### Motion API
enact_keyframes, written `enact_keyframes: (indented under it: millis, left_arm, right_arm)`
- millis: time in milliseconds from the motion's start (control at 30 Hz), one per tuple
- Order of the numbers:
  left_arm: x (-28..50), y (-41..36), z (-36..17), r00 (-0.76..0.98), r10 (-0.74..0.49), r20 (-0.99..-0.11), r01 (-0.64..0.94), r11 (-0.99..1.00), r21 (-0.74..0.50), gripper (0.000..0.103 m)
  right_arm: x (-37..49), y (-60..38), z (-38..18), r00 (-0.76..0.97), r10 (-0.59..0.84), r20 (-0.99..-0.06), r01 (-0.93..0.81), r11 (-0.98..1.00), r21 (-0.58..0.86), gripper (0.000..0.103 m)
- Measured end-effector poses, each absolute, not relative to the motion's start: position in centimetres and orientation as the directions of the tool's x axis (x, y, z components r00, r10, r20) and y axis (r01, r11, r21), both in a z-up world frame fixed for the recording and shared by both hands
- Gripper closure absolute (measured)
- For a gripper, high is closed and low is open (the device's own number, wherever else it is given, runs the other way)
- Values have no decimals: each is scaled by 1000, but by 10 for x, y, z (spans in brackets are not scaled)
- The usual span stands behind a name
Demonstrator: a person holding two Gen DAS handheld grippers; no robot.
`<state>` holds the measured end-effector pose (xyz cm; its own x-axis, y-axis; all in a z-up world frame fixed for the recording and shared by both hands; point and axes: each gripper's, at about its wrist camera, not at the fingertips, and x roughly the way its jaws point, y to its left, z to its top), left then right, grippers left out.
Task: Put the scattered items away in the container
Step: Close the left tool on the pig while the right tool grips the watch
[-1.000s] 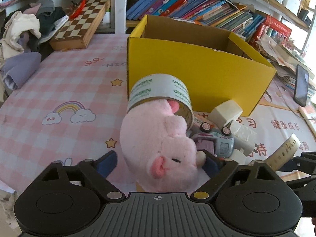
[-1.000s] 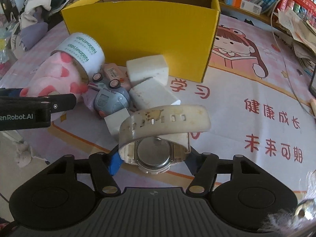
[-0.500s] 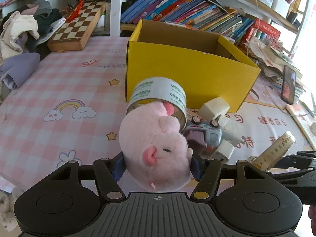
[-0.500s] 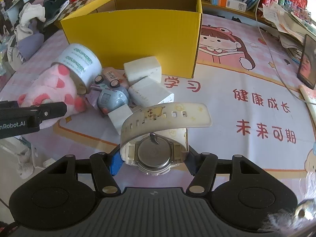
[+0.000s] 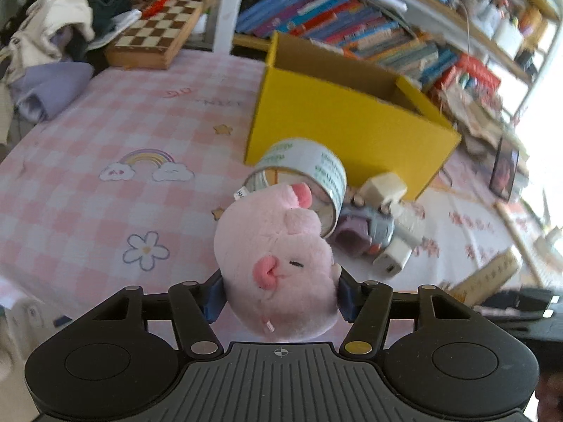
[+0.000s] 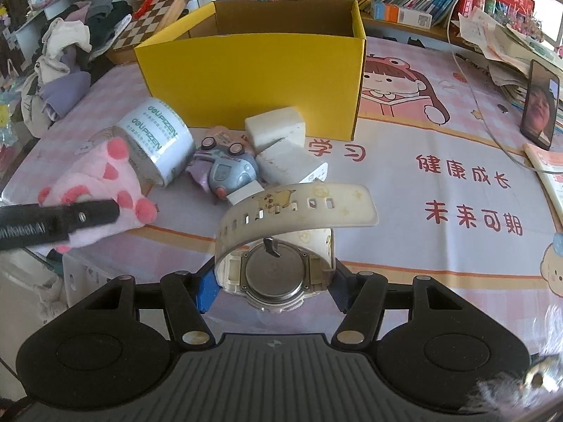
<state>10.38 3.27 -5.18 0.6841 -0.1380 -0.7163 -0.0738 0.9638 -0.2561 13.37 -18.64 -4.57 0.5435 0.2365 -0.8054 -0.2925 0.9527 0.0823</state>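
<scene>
My left gripper (image 5: 279,292) holds a pink plush pig (image 5: 278,256) just above the pink tablecloth. Its jaws are closing tight, and the pads press both sides of the toy. The right wrist view shows the pig's feet (image 6: 102,179) beside a left finger (image 6: 70,219). My right gripper (image 6: 272,286) is shut on a white wristwatch (image 6: 274,274), back plate up and strap arching forward. The open yellow box (image 6: 253,81) stands behind the pile. A tape roll (image 6: 158,140), a toy car (image 6: 225,172) and white blocks (image 6: 276,130) lie in front of it.
A chessboard (image 5: 158,38) and a heap of clothes (image 5: 52,35) lie at the far left. Books line the shelf behind the box. A phone (image 6: 540,105) and loose papers sit at the right. The table's near edge runs under the left gripper.
The left jaws closed onto the plush pig and lifted it back from the tape roll. The right gripper rose and drew back a little, still holding the watch.
</scene>
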Motion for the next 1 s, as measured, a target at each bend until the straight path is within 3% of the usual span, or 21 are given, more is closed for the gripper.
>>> enact_keyframes:
  millis: [633, 1000]
  left_arm:
    - [81, 48, -45, 714, -186, -675, -1, 964, -266, 43]
    - [71, 51, -12, 801, -193, -567, 72, 971, -228, 43]
  right_arm:
    - [118, -165, -34, 582, 239, -777, -300, 951, 69, 44]
    - [114, -160, -9, 649, 264, -714, -311, 948, 68, 44]
